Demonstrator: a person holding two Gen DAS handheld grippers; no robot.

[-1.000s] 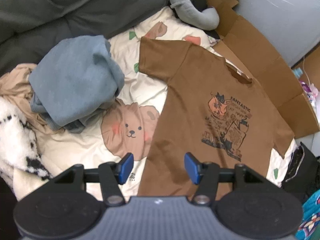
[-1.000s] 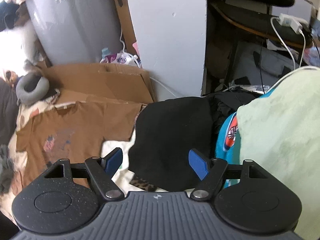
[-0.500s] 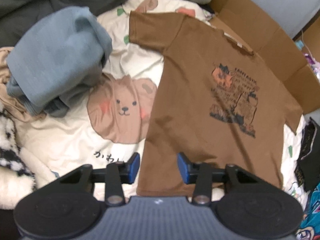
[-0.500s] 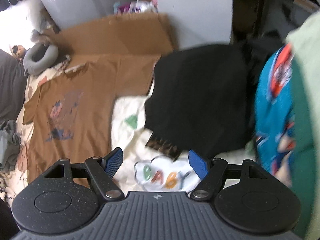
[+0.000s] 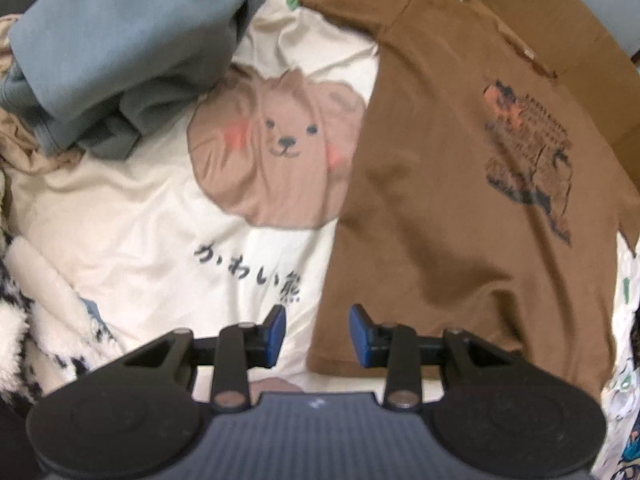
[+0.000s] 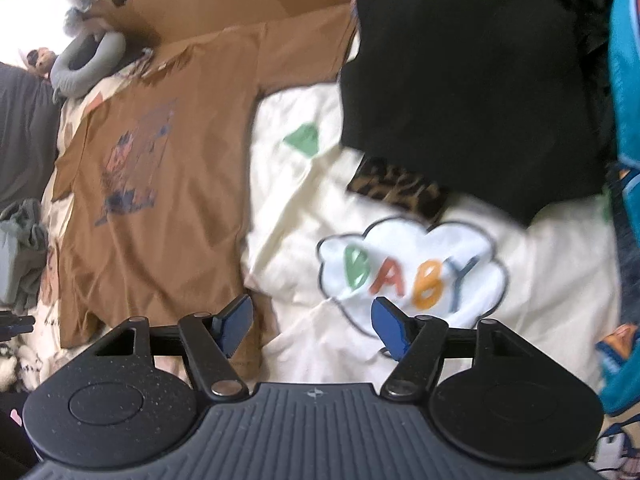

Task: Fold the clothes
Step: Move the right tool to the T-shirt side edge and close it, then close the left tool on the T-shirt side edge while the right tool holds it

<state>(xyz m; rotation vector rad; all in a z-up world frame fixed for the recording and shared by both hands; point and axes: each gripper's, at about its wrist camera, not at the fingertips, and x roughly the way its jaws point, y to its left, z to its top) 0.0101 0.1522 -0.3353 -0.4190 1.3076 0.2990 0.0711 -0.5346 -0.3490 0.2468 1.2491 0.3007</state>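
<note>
1. While both wrist views are looking down at the bed, the brown T-shirt (image 5: 460,208) is lying flat, print side up, on the cream bedsheet (image 5: 132,240).
2. Left tongs (image 5: 317,336) are hovering over the shirt's lower hem corner; the side edge of the shirt is running up between the two blue pads. Jaws are standing apart with a narrow gap, having just been closing; the pads are not pressing on the cloth.
3. Right tongs (image 6: 310,325) are hovering over the opposite lower corner of the brown T-shirt (image 6: 160,184); its left pad is sitting over the hem corner, its right pad over bare bedsheet (image 6: 304,208). Jaws are standing wide apart, having just been narrowing slightly, gripping nothing.
4. Blue-grey sweater (image 5: 120,52) is lying heaped to the left of the shirt, well apart from the left tongs.
5. Black garment (image 6: 472,92) is lying to the right of the shirt, overlapping its sleeve.
</note>
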